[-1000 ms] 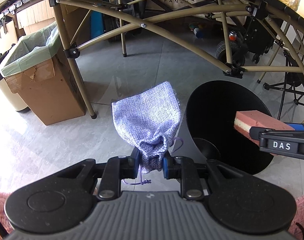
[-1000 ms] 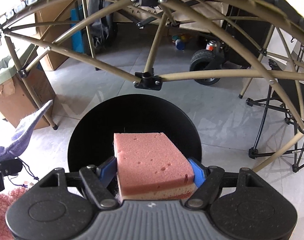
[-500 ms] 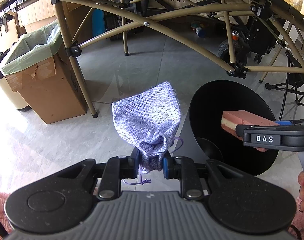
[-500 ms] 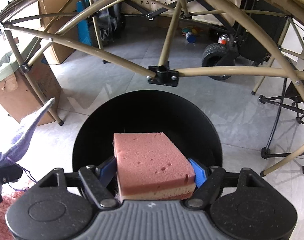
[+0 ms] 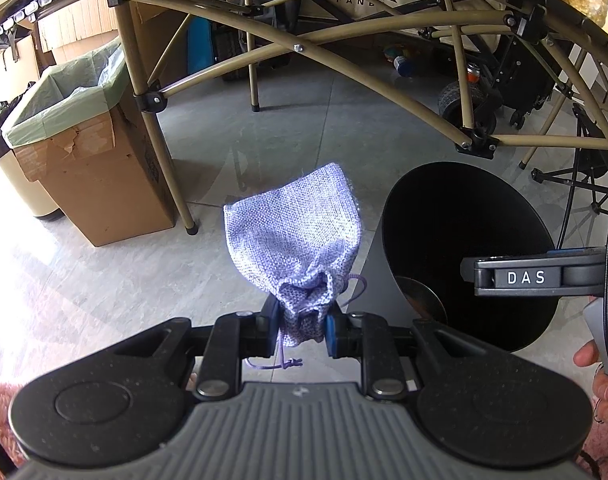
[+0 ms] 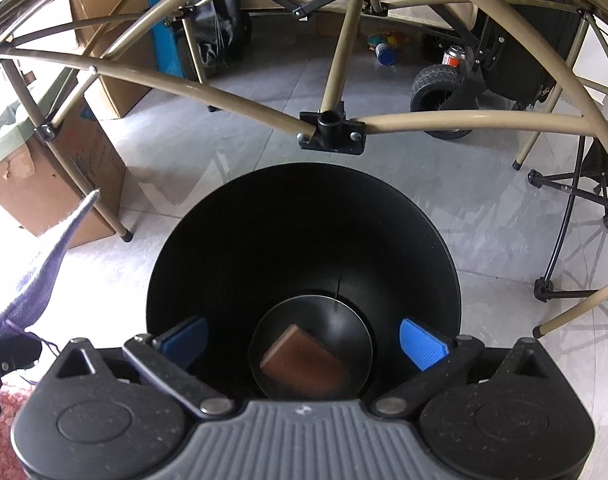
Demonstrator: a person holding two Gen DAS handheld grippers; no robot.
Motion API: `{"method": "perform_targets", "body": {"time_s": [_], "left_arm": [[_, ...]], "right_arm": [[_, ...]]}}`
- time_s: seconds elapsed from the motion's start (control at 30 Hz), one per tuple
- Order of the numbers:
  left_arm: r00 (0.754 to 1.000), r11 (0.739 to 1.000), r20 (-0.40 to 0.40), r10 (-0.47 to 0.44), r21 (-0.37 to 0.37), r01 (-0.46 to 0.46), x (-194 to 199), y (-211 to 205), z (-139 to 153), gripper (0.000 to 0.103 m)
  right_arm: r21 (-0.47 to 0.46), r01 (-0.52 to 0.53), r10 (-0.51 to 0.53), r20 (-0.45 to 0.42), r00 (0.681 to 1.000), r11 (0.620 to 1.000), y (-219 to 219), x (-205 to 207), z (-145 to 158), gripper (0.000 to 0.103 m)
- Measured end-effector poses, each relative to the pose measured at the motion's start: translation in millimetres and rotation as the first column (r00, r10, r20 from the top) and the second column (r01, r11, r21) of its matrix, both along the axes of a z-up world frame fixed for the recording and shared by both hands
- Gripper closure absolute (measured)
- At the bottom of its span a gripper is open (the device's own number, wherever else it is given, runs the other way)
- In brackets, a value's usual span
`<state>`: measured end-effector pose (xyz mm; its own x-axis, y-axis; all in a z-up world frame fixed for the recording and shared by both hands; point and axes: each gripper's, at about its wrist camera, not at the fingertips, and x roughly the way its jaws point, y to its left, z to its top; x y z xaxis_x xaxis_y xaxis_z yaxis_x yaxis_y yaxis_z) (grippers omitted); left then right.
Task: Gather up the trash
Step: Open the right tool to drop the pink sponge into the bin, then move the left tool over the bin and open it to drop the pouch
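Between the left gripper [image 5: 300, 330] pads sits the gathered neck of a lilac woven pouch [image 5: 294, 224]: jaws nearly closed, pinching it, w/ the bag body standing up ahead of the fingers and its drawstring [image 5: 278, 364] dangling just behind them. Ahead-right of this gripper is a black bin [image 5: 456, 216] on the grey tile floor [image 5: 104, 272]. Over the bin's right side hangs the right gripper, seen side-on as a dark bar marked DAS. Far ahead-left: a cardboard box [image 5: 88, 172] w/ a green liner, beside a tan folding-frame leg [image 5: 160, 148]. A person's fingers [image 5: 596, 380] show at the right edge.

Right wrist view: the right gripper [image 6: 302, 342] points down into the bin [image 6: 304, 216], jaws spread wide w/ nothing between them; they've just been opening. Straight below, between the blue pads [image 6: 422, 342], a pink-brown sponge [image 6: 304, 364] lies tilted on the bin's bottom, clear of both pads. To the gripper's left, the pouch [image 6: 48, 264] shows as a lilac edge. Ahead, past the bin: tan frame tubes [image 6: 444, 118] and a black wheel [image 6: 440, 88].
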<state>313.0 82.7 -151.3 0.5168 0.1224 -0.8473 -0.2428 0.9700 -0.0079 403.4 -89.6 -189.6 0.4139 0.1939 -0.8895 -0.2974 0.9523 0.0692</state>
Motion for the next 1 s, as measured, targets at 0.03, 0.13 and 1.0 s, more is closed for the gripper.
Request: {"method": "perform_targets", "body": {"time_s": [0.03, 0.13, 1.0], "left_arm": [[1.000, 1.000, 0.000, 0.000, 0.000, 0.000, 0, 0, 0, 0.081], [1.000, 1.000, 0.000, 0.000, 0.000, 0.000, 0, 0, 0, 0.081], [0.991, 0.992, 0.067, -0.114, 0.066, 0.109, -3, -38, 20, 0.081]], "right_arm": [[-0.001, -0.002, 0.002, 0.001, 1.000, 1.000, 0, 0, 0, 0.000], [-0.002, -0.009, 0.009, 0.001, 1.000, 1.000, 2, -1, 1, 0.000], [0.042, 0.039, -0.043, 0.107, 0.993, 0.998, -43, -22, 33, 0.000]]}}
